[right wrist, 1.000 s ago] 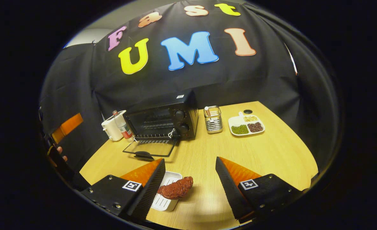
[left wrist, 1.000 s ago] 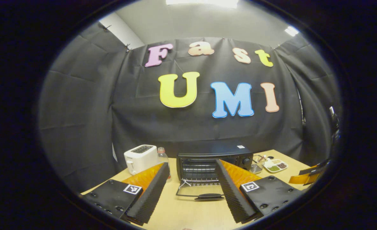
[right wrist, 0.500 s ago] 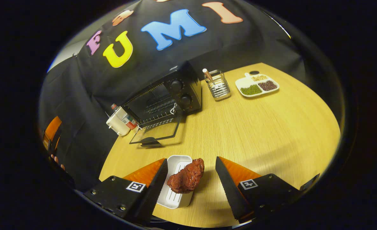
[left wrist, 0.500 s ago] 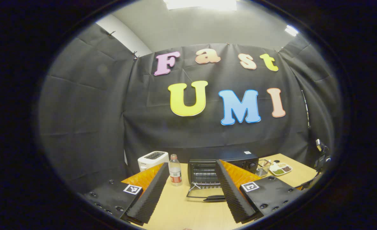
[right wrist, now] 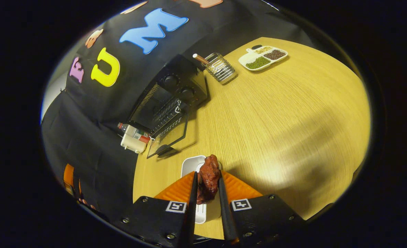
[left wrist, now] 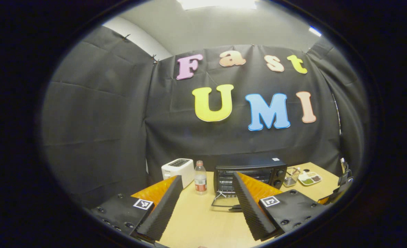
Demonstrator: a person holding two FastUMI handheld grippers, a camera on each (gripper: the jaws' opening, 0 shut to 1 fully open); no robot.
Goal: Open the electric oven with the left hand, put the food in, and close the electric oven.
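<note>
Meat (right wrist: 207, 177) sat pinched in the right gripper (right wrist: 206, 179) over a dish (right wrist: 193, 165) at the table's (right wrist: 293, 113) near edge; left gripper (left wrist: 206, 193) gaped empty. Irregular, it could slip before reaching the open oven (right wrist: 169, 98).

You're working in a staged kitchen booth: black cloth walls (left wrist: 96, 131) enclose a wooden table (right wrist: 275, 113), with an oven (left wrist: 250, 170) at 12 o'clock, a toaster (left wrist: 178, 168) at 11, a bean tray (left wrist: 310, 178) at 2.
</note>
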